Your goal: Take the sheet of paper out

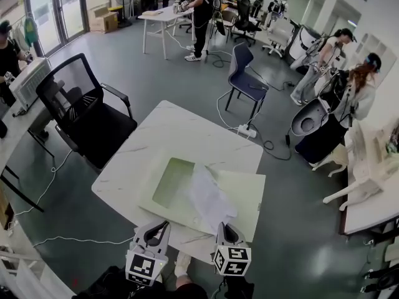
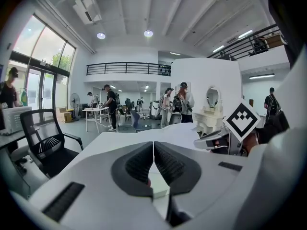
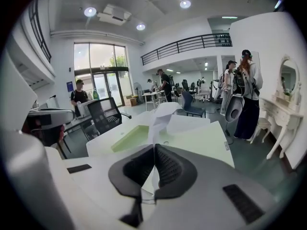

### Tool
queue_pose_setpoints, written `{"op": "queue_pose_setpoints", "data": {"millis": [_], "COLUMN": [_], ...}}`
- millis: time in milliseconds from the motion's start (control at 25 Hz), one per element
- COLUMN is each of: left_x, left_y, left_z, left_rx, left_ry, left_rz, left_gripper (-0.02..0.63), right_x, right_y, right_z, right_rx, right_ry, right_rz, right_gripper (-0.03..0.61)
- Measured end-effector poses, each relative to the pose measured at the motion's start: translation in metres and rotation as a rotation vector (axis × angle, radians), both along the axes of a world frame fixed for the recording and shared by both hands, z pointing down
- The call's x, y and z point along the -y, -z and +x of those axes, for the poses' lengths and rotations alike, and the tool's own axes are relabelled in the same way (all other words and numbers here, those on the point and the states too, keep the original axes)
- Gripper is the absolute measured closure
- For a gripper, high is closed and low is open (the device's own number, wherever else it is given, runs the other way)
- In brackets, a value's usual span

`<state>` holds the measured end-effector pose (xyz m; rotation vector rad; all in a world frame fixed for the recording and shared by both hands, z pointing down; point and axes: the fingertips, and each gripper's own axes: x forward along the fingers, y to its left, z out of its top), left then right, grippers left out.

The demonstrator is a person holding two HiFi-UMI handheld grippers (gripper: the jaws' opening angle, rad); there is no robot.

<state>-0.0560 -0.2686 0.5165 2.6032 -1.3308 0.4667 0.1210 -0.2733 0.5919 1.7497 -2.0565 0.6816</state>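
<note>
A pale green translucent folder (image 1: 246, 189) lies flat on the white table (image 1: 168, 129). A crumpled white sheet of paper (image 1: 209, 198) rises out of it toward me. My right gripper (image 1: 225, 229) is shut on the sheet's near edge. In the right gripper view the sheet (image 3: 158, 121) runs up from between the pads of the right gripper (image 3: 154, 150) and back over the folder (image 3: 201, 140). My left gripper (image 1: 159, 228) hovers at the folder's near left edge. The left gripper's (image 2: 153, 147) pads meet, and I see nothing caught between them.
A black office chair (image 1: 87, 114) stands left of the table and a blue chair (image 1: 246, 73) beyond it. A power strip with cables (image 1: 248, 129) lies on the floor by the far edge. White furniture (image 1: 368, 161) and several people are to the right.
</note>
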Motion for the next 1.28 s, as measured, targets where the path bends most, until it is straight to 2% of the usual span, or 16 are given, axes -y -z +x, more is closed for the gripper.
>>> {"op": "queue_pose_setpoints", "data": {"millis": [520,1280], "left_x": [-0.066,-0.159], "left_y": [0.054,0.092], "left_z": [-0.027,-0.053], "left_rx": [-0.040,-0.059], "left_ry": [-0.051,-0.144], "left_rz": [0.102,0.194], "left_gripper": [0.588,0.588], "right_x": [-0.070,-0.195], "right_y": [0.076,0.138], "right_z": [-0.019,-0.050], "right_rx": [-0.024,-0.040], "right_ry": [-0.069,-0.147], "right_rz": [0.141,0.278], "right_gripper": [0.563,0.563]}}
